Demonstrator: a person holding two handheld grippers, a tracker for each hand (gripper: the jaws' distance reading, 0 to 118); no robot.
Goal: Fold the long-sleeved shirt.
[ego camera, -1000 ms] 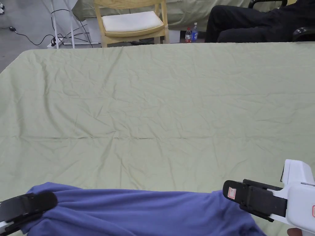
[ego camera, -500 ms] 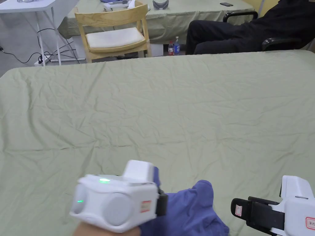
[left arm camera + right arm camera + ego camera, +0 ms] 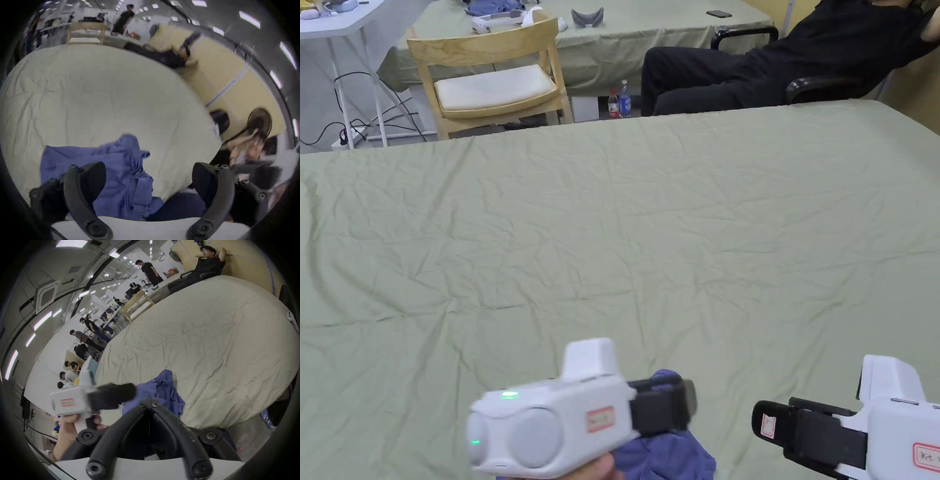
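The blue shirt (image 3: 665,453) is lying bunched at the near edge of the green-covered table (image 3: 650,225). The left gripper (image 3: 148,177) is being held over it with jaws spread apart, gripping nothing. The right gripper (image 3: 148,400) is being held beside it, jaws pressed together and empty.

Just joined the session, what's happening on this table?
A person holds a tool in each hand over a blue shirt bunched at the near edge of the green-covered table. The left tool is open above the crumpled cloth, gripping nothing. The right tool is shut, empty, beside it. No fold made yet.
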